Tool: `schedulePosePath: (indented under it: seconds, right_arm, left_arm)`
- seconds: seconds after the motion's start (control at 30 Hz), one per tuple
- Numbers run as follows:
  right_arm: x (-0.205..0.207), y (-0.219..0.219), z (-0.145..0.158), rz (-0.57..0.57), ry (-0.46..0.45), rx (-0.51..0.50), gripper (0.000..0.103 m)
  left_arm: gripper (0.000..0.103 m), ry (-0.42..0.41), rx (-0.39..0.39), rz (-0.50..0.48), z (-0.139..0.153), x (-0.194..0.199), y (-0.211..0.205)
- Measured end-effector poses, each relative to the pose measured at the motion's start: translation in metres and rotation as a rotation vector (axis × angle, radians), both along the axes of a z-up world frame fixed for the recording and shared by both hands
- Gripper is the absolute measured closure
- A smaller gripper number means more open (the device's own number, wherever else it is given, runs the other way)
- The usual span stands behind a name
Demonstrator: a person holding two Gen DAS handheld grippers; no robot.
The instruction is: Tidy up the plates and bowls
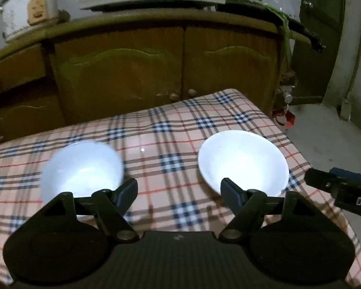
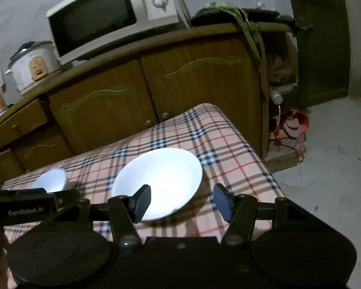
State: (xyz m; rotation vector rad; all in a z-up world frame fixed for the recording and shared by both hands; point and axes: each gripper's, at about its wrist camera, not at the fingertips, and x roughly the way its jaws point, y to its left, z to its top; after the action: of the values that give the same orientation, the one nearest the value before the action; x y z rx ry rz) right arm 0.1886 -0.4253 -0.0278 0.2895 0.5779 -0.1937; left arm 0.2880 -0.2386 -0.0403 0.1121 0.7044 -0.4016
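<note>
A white bowl [image 1: 83, 166] stands on the left of the plaid-covered table [image 1: 170, 132]; it also shows small in the right wrist view [image 2: 51, 180]. A wider white plate [image 1: 244, 162] lies to its right and is large in the right wrist view [image 2: 160, 180]. My left gripper [image 1: 179, 193] is open and empty, hovering over the cloth between the two dishes. My right gripper [image 2: 181, 201] is open and empty above the plate's near right rim, and its body shows at the left wrist view's right edge [image 1: 341, 190].
A wooden cabinet [image 1: 156, 72] stands right behind the table, with a microwave [image 2: 113, 16] and a rice cooker [image 1: 29, 9] on top. The table's right edge drops to a grey floor [image 2: 325, 168]. A red bag [image 2: 292, 130] lies by the cabinet.
</note>
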Motion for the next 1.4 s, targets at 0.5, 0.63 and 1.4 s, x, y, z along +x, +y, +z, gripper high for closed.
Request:
schedulePosePath:
  seconds: [0.5,0.63,1.4]
  right_arm:
    - [0.066,-0.028,-0.055,-0.004,0.081,0.112,0.033]
    - [0.072,-0.024,-0.060,0.008,0.086,0.124,0.070]
    - [0.002,0.026,0.028,0.037,-0.033,0.049,0.079]
  left_arm:
    - [0.054,0.095,0.019,-0.044,-0.047,0.065,-0.047]
    - [0.084,0.161,-0.050,-0.054,-0.056,0.074,-0.044]
    - [0.085,-0.002,-0.058,-0.037,0.032,-0.012,-0.005]
